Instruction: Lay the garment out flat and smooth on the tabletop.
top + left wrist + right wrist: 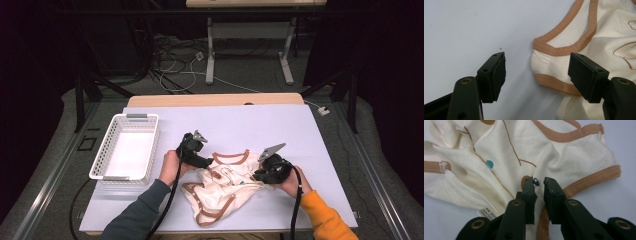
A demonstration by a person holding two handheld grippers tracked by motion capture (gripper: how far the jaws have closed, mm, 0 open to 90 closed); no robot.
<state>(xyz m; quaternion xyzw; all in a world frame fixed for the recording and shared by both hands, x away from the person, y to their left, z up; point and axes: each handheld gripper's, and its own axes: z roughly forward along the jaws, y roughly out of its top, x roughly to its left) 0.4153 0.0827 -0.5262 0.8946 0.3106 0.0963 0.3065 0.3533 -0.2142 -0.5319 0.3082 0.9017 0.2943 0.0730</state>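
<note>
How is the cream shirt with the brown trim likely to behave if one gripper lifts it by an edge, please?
The cream shirt lies crumpled in soft folds, so it would probably droop and hang limp. Its thin fabric looks light. The stitched brown trim probably gives a firmer place to pinch.

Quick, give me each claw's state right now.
Left claw: open, jaws wide apart, nothing pinched; the cream cotton top with brown trim lies between and beyond them.
Right claw: jaws nearly together over the top, a narrow gap showing; cannot tell if gripping.
</note>
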